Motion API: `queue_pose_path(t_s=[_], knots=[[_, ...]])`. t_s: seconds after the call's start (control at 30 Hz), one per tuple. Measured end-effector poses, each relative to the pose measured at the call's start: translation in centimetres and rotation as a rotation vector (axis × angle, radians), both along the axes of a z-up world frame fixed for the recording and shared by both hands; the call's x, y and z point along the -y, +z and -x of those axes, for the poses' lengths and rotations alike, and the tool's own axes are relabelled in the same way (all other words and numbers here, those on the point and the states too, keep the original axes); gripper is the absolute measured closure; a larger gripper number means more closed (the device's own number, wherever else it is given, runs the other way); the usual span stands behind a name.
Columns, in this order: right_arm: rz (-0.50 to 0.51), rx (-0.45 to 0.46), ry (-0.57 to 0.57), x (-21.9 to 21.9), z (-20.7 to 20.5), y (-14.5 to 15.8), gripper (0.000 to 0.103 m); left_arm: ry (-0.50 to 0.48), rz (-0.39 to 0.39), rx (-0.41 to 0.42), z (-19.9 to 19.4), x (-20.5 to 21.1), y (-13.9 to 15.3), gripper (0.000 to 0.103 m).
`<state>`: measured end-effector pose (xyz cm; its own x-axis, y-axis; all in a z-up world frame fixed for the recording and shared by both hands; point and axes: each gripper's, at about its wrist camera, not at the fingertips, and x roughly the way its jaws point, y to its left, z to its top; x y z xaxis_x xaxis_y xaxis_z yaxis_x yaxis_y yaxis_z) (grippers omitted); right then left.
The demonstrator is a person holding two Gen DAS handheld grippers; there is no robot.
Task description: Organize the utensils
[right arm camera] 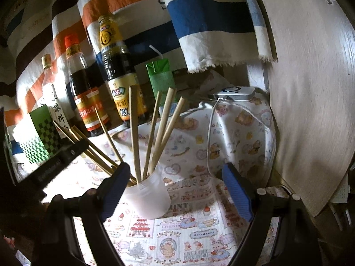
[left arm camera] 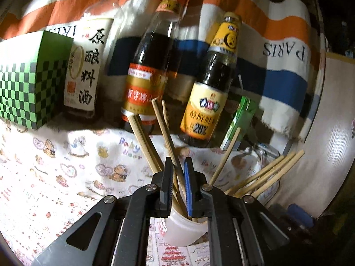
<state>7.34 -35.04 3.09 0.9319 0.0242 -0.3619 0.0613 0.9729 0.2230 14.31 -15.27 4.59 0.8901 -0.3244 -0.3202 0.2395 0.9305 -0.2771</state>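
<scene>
Right between the narrowed jaws of the left gripper [left arm camera: 179, 166], a couple of bamboo chopsticks [left arm camera: 165, 130] are sitting pinched, with their lower ends going down into the white plastic cup [left arm camera: 184, 230] just below the fingers. So that gripper is clamping down on chopsticks over the cup. More chopsticks are fanning out of the same cup in every direction; a bunch [left arm camera: 264, 173] is leaning off to the right.

From the right wrist view, the cup [right arm camera: 147, 197] is standing upright on the tabletop's cartoon-print cloth [right arm camera: 188, 232], sitting low between the blue-padded fingers of the right gripper [right arm camera: 175, 173] but much closer to the left pad, maybe touching it, hard to tell. That gripper is spread wide and holding nothing. Four chopsticks [right arm camera: 134, 133] are sticking up nearly straight, and others are slanting left toward the left gripper's black body [right arm camera: 55, 164], which is coming in from the left edge.

The chopsticks are plain, pale tan, square-ended sticks, all looking the same.

Both grippers are angling downward at the cup. Behind it, three sauce bottles [right arm camera: 121, 71], a green checkered box [right arm camera: 37, 141] and a green carton [right arm camera: 160, 75] are lining up against a striped towel [right arm camera: 199, 17].
</scene>
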Motion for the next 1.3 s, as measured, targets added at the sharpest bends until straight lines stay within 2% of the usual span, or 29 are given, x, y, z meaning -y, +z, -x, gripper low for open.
queue_pose_path(t_s=[0.17,0.33,0.37,0.43,0.47,0.63,0.83,0.97,1.1,1.2,1.3], knots=[[-0.002,-0.007,0.002,0.1,-0.1,0.0,0.018,-0.005,-0.056,-0.013,-0.4,0.8,-0.8,0.093],[-0.010,-0.015,0.005,0.2,-0.3,-0.1,0.018,-0.019,-0.060,-0.037,-0.7,0.3,-0.9,0.092],[-0.011,-0.017,0.005,0.2,-0.3,-0.1,0.018,-0.018,-0.066,-0.034,-0.5,0.1,-0.9,0.090],[-0.011,-0.017,0.007,0.1,-0.3,-0.1,0.017,-0.013,-0.087,-0.028,-0.1,-0.4,-0.7,0.079],[-0.010,-0.017,0.009,0.0,-0.2,-0.1,0.017,-0.018,-0.095,-0.032,0.0,-0.6,-0.6,0.070],[-0.002,-0.021,0.040,-0.8,0.1,0.0,0.015,-0.016,-0.141,-0.021,1.8,-2.0,-0.3,0.067],[0.024,-0.029,0.061,-2.1,0.5,-0.2,0.012,0.029,-0.194,0.034,5.1,-4.9,0.8,0.046],[0.044,-0.014,0.063,-2.9,0.9,-0.3,0.004,0.055,-0.202,0.028,6.7,-7.0,1.0,0.042],[0.080,0.005,0.070,-4.2,1.4,-0.5,0.000,0.066,-0.196,0.010,8.0,-8.9,0.2,0.020],[0.123,0.003,0.084,-5.3,1.5,-0.8,0.000,0.055,-0.159,0.006,8.7,-10.2,-0.8,0.015],[0.155,0.017,0.086,-6.2,2.0,-1.3,0.000,0.079,-0.180,0.037,9.6,-10.7,-1.5,0.013]])
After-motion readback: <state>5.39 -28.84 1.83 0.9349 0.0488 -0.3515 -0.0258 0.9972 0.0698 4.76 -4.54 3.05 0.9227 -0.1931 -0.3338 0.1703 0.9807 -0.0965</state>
